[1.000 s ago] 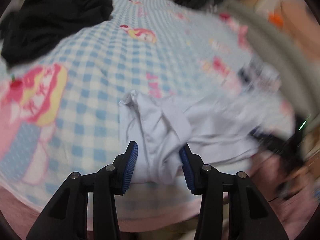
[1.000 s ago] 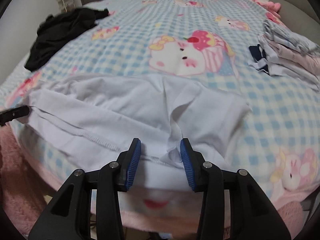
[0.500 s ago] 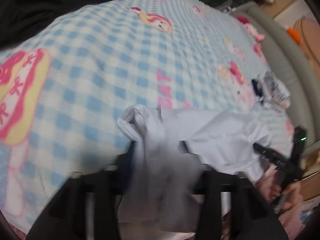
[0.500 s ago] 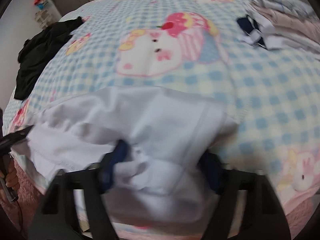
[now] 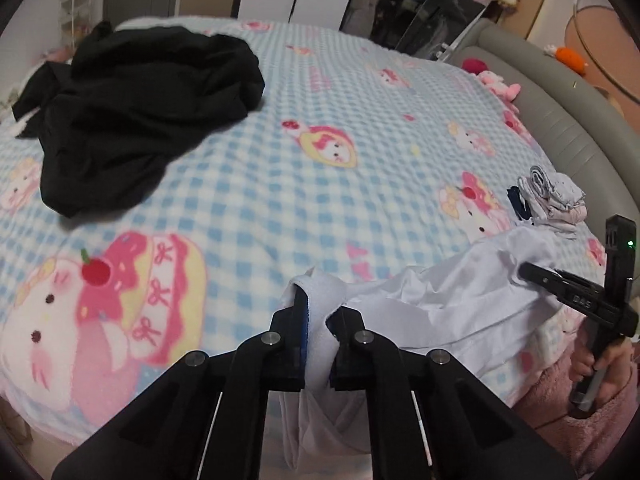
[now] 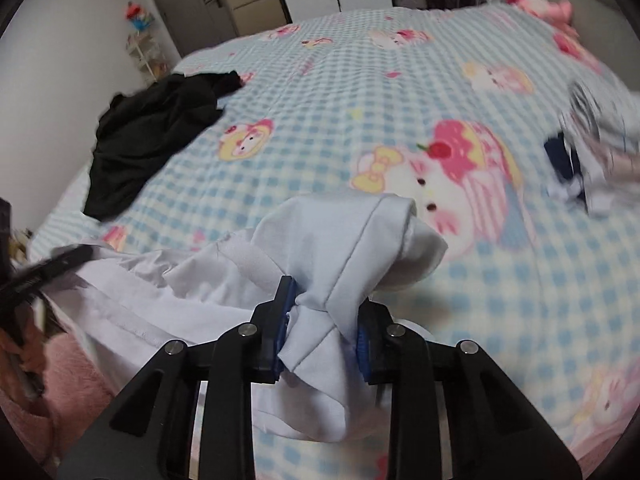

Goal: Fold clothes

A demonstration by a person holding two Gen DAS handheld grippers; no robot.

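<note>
A pale white-blue garment (image 5: 448,300) hangs lifted over the near edge of the bed, stretched between both grippers. My left gripper (image 5: 318,320) is shut on one bunched end of it, cloth pinched between the blue pads. The other end (image 6: 344,256) is bunched in my right gripper (image 6: 324,332), which is shut on it. From the left wrist view the right gripper (image 5: 580,300) shows at the far right, held by a hand. The left gripper (image 6: 44,276) appears blurred at the left of the right wrist view.
A crumpled black garment (image 5: 132,112) lies far left on the blue checked cartoon blanket (image 5: 320,160). A stack of folded clothes (image 5: 552,200) sits at the bed's right side by a grey padded headboard (image 5: 568,120). Pink fluffy sleeves (image 6: 68,380) are near the bed edge.
Both grippers went from open around the flat garment to shut on it, and they have raised its near edge off the blanket, bunching the cloth.
</note>
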